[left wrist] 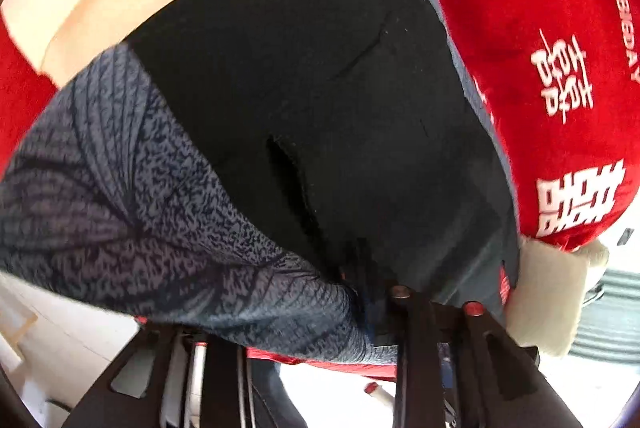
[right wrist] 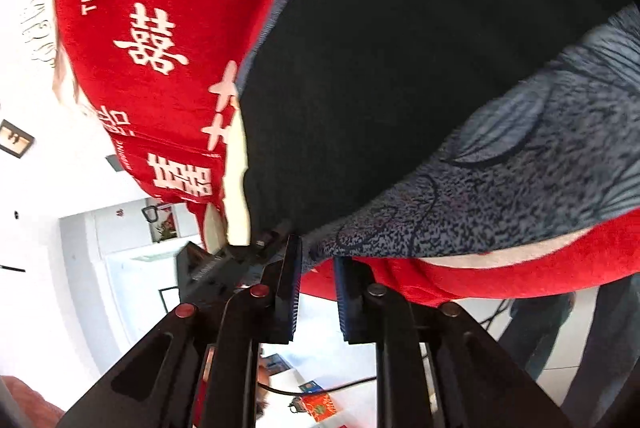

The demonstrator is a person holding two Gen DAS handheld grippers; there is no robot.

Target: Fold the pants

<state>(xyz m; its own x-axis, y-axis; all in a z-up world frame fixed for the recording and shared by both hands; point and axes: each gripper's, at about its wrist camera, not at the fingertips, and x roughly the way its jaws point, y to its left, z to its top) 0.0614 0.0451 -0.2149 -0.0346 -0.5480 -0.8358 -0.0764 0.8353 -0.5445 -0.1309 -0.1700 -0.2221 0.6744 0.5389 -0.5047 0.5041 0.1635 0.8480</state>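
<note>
Pants (left wrist: pixel 320 88) on red blanket (left wrist: pixel 540 48); grey-patterned part folded over

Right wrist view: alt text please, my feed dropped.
The right gripper, black fingers narrowly parted, meets a corner of black pants with grey leaf-patterned fabric, lying on a red blanket with white characters; whether it grips is unclear.

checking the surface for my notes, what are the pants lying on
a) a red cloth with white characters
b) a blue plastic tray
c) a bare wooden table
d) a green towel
a, since the dark pants with their grey patterned part are spread over a red cloth printed with white characters and the words "the bigday", seen in both wrist views.
</note>
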